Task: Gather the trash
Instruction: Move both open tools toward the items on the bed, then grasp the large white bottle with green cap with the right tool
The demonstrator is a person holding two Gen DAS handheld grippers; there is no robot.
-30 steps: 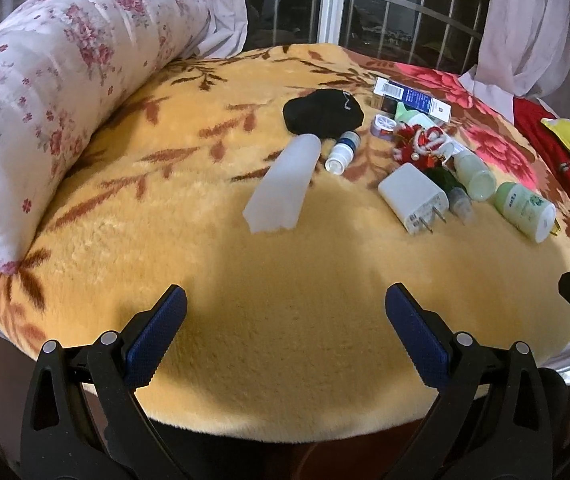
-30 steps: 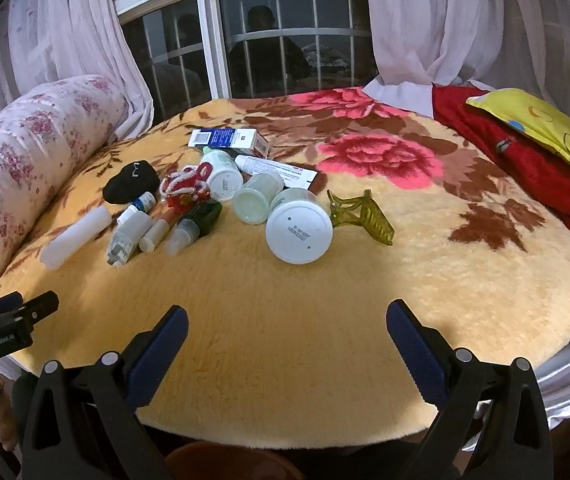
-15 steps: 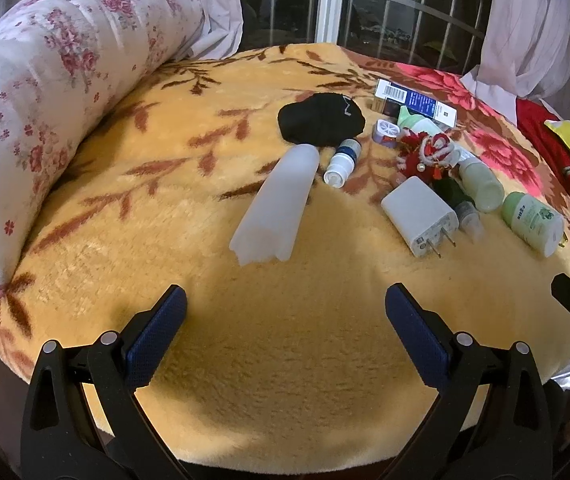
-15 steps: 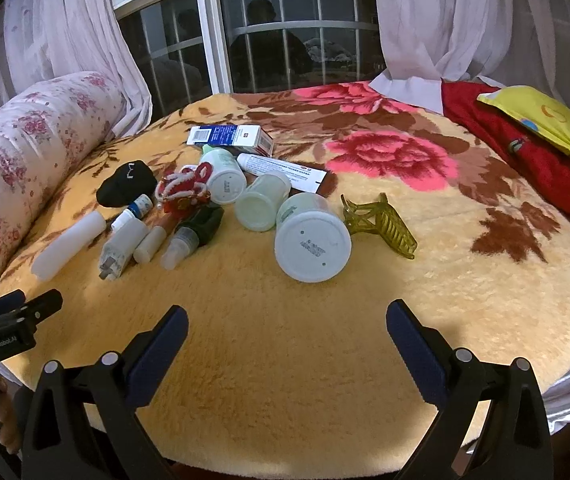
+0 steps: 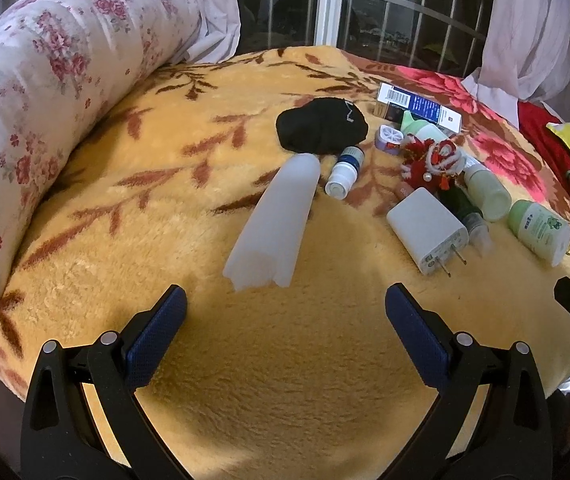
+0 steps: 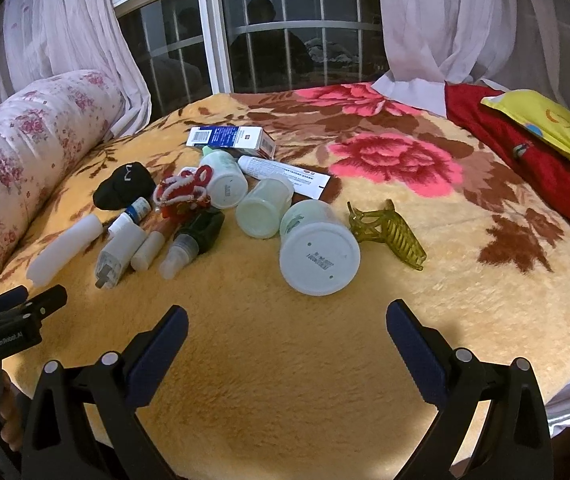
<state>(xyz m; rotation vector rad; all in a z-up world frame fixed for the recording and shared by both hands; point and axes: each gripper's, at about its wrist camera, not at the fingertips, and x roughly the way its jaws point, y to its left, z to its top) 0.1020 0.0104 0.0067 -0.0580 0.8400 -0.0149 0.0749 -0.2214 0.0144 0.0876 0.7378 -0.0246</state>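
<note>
Clutter lies on a yellow flowered blanket point(image 5: 285, 380). In the left wrist view a translucent white tube point(image 5: 273, 224) lies just ahead of my open, empty left gripper point(image 5: 285, 328). Beyond it are a black cloth point(image 5: 321, 124), a small white bottle point(image 5: 345, 172), a white charger plug point(image 5: 429, 228) and green bottles point(image 5: 539, 226). In the right wrist view my open, empty right gripper point(image 6: 285, 340) hovers short of a large white-bottomed jar point(image 6: 317, 254), a smaller jar point(image 6: 263, 208), a yellow-green hair claw point(image 6: 389, 232), a red-white ornament point(image 6: 183, 190) and a blue-white box point(image 6: 231, 138).
A long floral bolster pillow point(image 5: 33, 92) runs along the left. Red cloth point(image 6: 525, 160) and a yellow bag point(image 6: 553, 124) lie at the right. A window with curtains point(image 6: 277, 40) stands behind. The left gripper also shows in the right wrist view point(image 6: 9, 316).
Both grippers have moved forward over the blanket, closer to the clutter. The tube and the large jar now sit nearer the fingertips. Both stay open.
</note>
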